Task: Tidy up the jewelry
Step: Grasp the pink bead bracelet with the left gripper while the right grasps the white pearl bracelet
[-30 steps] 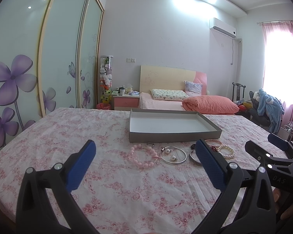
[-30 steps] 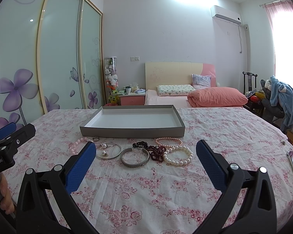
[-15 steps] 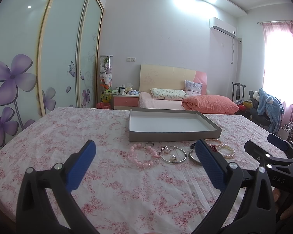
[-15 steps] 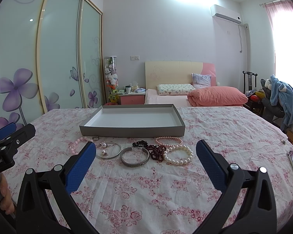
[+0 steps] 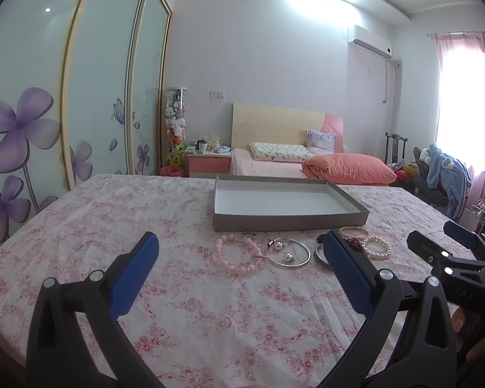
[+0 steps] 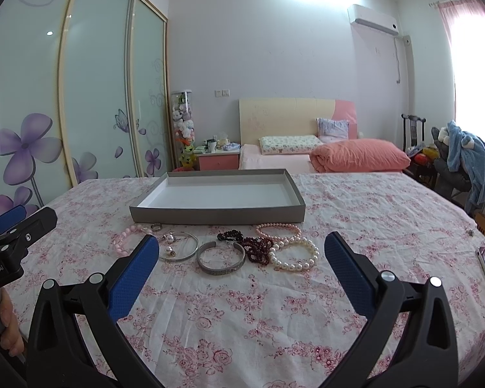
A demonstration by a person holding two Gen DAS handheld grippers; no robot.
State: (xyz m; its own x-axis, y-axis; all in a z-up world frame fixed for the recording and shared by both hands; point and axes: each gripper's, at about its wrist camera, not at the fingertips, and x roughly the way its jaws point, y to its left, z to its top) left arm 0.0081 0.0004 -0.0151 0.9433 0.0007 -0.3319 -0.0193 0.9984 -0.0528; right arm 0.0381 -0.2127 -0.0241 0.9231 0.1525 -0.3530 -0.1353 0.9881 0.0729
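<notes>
Where hand-held gripper [image 6: 239, 252] gapes (empty): bangle [image 6: 220, 259] ahead.

Beyond the fingers stands a white wall with a white air conditioner [image 6: 372, 19] high to their right. Left of the fingers run frosted sliding wardrobe doors with purple flowers [image 5: 22, 135]. Straight ahead is a cream-and-pink headboard [image 6: 294, 114]; a bright pink-curtained window [image 5: 465, 97] glows far right.
</notes>
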